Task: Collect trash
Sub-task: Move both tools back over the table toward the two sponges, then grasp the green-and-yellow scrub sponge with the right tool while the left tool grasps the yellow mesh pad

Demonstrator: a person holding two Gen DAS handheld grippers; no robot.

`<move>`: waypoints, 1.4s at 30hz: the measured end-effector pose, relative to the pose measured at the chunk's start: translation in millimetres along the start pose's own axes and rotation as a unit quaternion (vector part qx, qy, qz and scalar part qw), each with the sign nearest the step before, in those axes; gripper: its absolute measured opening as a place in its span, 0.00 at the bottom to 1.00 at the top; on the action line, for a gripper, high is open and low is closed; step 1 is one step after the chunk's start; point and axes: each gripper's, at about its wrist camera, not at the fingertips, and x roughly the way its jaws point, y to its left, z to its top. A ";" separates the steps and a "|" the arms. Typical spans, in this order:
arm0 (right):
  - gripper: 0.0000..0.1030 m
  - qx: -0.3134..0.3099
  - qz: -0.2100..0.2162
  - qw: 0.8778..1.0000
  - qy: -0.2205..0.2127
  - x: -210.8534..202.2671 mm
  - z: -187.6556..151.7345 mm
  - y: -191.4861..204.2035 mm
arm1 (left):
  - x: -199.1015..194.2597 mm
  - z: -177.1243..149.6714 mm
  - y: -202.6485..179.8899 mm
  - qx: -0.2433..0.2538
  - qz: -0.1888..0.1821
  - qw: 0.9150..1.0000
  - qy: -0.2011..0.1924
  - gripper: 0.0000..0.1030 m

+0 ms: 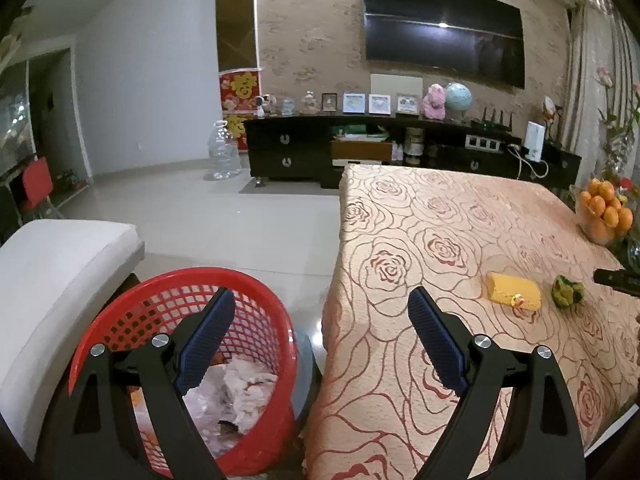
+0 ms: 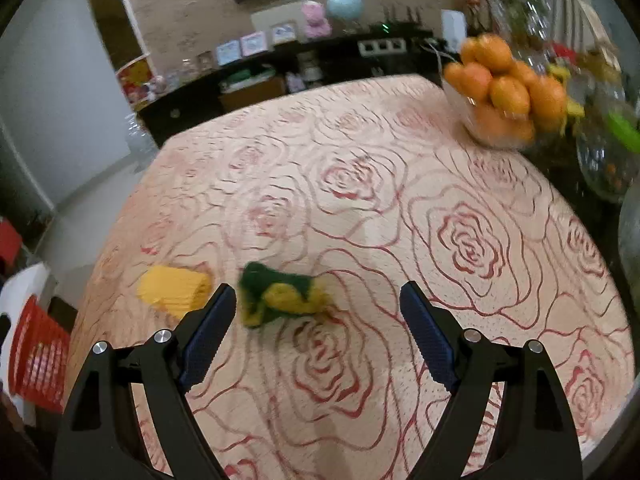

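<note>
A red mesh basket (image 1: 120, 312) holding crumpled white paper stands on the floor left of the table; it also shows in the right wrist view (image 2: 36, 360). My left gripper (image 1: 320, 300) is open and empty, held above the basket and the table's left edge. A yellow wrapper (image 1: 514, 291) and a crumpled green-and-yellow wrapper (image 1: 567, 290) lie on the rose-patterned tablecloth (image 1: 440, 220). My right gripper (image 2: 318, 294) is open and empty just above the table, with the green-and-yellow wrapper (image 2: 280, 294) between its fingertips and slightly ahead. The yellow wrapper (image 2: 174, 290) lies left of it.
A glass bowl of oranges (image 2: 504, 88) stands at the table's far right, with glassware (image 2: 604, 160) beside it. A white cushioned seat (image 1: 52, 280) stands left of the basket. A dark TV cabinet (image 1: 360, 148) and a water jug (image 1: 224, 152) are across the tiled floor.
</note>
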 end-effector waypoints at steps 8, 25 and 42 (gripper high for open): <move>0.83 -0.060 0.015 0.998 0.007 29.0 1.2 34.4 | 4.9 -3.5 -10.5 0.015 -0.001 1.000 0.008 0.83; 0.50 -0.086 -0.003 0.996 0.040 45.8 -3.2 41.4 | 10.3 -4.7 -35.7 0.033 -0.015 0.999 0.016 0.83; 0.50 -0.019 0.021 1.000 0.002 -8.2 8.3 12.1 | 52.8 4.1 -138.0 0.117 -0.114 0.984 0.064 0.83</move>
